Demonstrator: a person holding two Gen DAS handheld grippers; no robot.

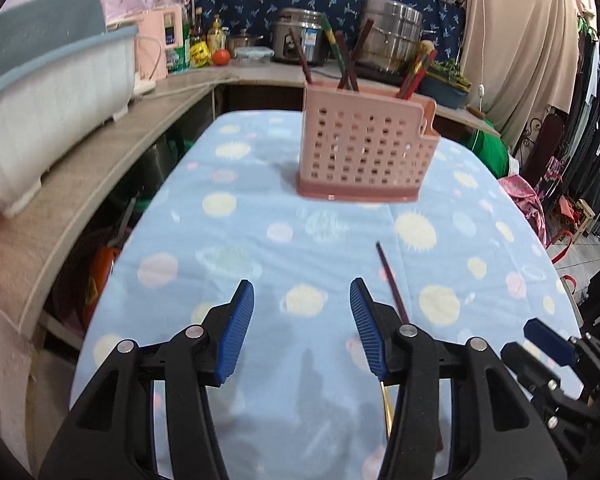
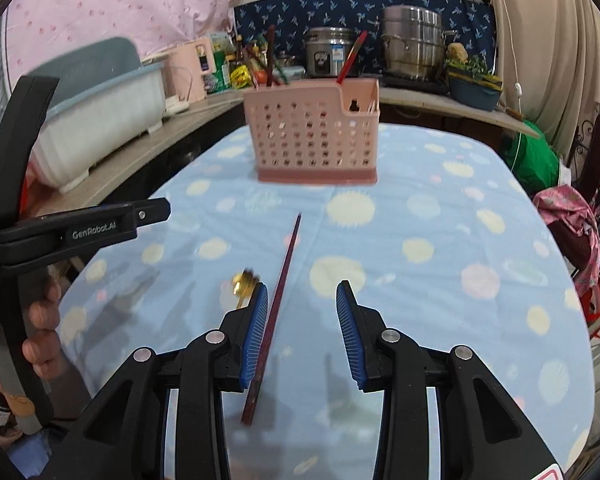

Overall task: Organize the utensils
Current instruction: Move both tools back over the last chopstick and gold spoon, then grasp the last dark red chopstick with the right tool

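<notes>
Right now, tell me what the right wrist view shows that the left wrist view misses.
Only the right wrist view: a gold spoon's bowl left of the right gripper, and a hand holding the left gripper's handle. Only the left wrist view: the left gripper's open, empty gap. Both: the pink utensil basket holding chopsticks, the dark red chopstick lying loose, and the blue dotted cloth.

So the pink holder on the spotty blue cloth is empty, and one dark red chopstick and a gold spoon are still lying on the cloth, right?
Not quite: the pink holder is not empty. The right wrist view shows several chopsticks already standing in it. The rest holds: one dark red chopstick and a gold spoon lie on the spotty blue cloth.
</notes>
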